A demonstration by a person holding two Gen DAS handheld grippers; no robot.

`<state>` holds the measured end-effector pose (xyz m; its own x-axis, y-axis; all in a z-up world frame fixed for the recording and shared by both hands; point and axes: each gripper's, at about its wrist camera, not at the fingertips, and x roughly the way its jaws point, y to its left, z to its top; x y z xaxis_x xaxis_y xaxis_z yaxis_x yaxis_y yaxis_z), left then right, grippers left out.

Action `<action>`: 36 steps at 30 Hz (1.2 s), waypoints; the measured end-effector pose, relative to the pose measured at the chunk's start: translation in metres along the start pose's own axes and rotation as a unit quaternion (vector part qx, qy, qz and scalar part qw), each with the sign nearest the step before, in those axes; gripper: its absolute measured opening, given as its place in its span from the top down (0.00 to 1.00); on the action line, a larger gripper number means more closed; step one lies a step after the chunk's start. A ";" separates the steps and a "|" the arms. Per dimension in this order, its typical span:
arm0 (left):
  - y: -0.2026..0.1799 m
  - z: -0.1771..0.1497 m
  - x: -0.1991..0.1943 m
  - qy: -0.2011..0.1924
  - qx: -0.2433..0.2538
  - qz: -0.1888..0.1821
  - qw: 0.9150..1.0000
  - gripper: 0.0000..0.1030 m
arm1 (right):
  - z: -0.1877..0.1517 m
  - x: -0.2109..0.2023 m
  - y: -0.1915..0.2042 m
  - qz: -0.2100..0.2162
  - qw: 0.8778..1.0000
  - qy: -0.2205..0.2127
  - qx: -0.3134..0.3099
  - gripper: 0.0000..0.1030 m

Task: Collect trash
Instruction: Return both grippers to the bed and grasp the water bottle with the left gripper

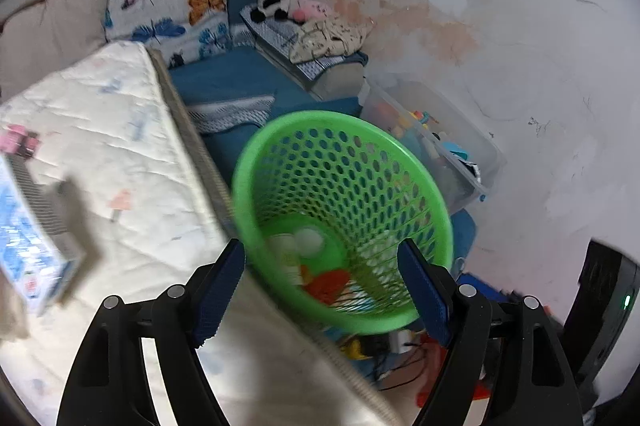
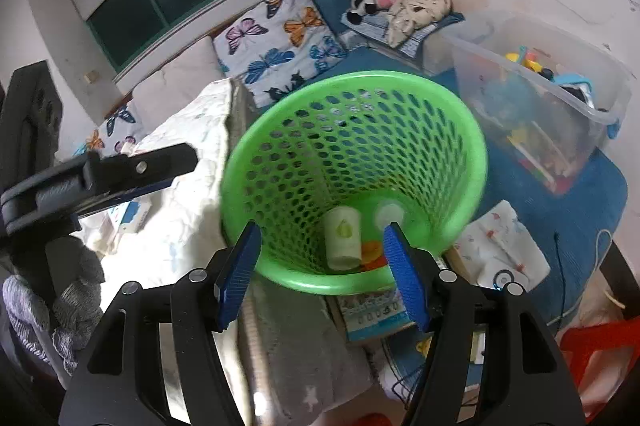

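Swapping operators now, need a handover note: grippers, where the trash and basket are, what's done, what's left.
Left gripper: open, nothing between the pads.
Right gripper: open, empty.
Green basket: beside the quilted mattress, both grippers aimed into it.
Done: white cup, a round white piece and orange-red scraps lie in the basket.
Left: blue-and-white carton on the mattress looks like the next pick.

We hold our left gripper (image 1: 322, 282) tilted downward, its blue-padded fingers (image 1: 219, 292) spread wide with nothing between them. Our right gripper (image 2: 320, 266) tilts downward too, fingers (image 2: 405, 276) parted and gripping nothing.
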<state>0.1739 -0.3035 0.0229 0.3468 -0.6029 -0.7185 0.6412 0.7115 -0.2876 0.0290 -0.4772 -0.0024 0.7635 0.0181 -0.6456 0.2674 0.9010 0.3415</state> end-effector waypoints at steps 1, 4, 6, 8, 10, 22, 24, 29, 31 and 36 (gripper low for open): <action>0.003 -0.003 -0.007 -0.005 0.004 0.005 1.000 0.26 | 0.001 0.000 0.004 0.003 1.000 0.000 -0.004 0.35; 0.016 -0.013 -0.031 -0.021 0.012 0.023 0.999 0.26 | 0.000 0.002 0.019 0.014 1.000 0.002 -0.016 0.34; 0.028 -0.019 -0.046 -0.031 0.015 0.037 0.999 0.26 | 0.001 0.005 0.028 0.021 1.000 0.004 -0.023 0.34; 0.040 -0.025 -0.060 -0.039 0.019 0.055 0.998 0.26 | 0.001 0.007 0.041 0.028 0.999 0.005 -0.034 0.33; 0.054 -0.031 -0.073 -0.045 0.017 0.070 0.996 0.26 | 0.002 0.009 0.053 0.035 0.998 0.007 -0.044 0.31; 0.139 -0.065 -0.132 -0.051 0.046 0.183 0.981 0.25 | 0.004 0.028 0.114 0.075 0.992 0.025 -0.096 0.29; 0.155 -0.070 -0.138 -0.044 0.059 0.204 0.976 0.24 | 0.003 0.032 0.125 0.079 0.991 0.029 -0.105 0.29; 0.185 -0.077 -0.144 -0.027 0.098 0.244 0.965 0.24 | 0.002 0.040 0.150 0.087 0.987 0.036 -0.126 0.28; 0.193 -0.079 -0.144 -0.021 0.111 0.252 0.961 0.23 | 0.003 0.044 0.160 0.091 0.986 0.040 -0.134 0.28; 0.217 -0.084 -0.142 -0.001 0.151 0.267 0.952 0.23 | 0.005 0.054 0.177 0.100 0.983 0.052 -0.145 0.28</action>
<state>0.2061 -0.0333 0.0099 0.6794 -0.1847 -0.7101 0.5404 0.7806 0.3140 0.1210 -0.3192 0.0266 0.7149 0.2376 -0.6576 -0.0718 0.9605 0.2689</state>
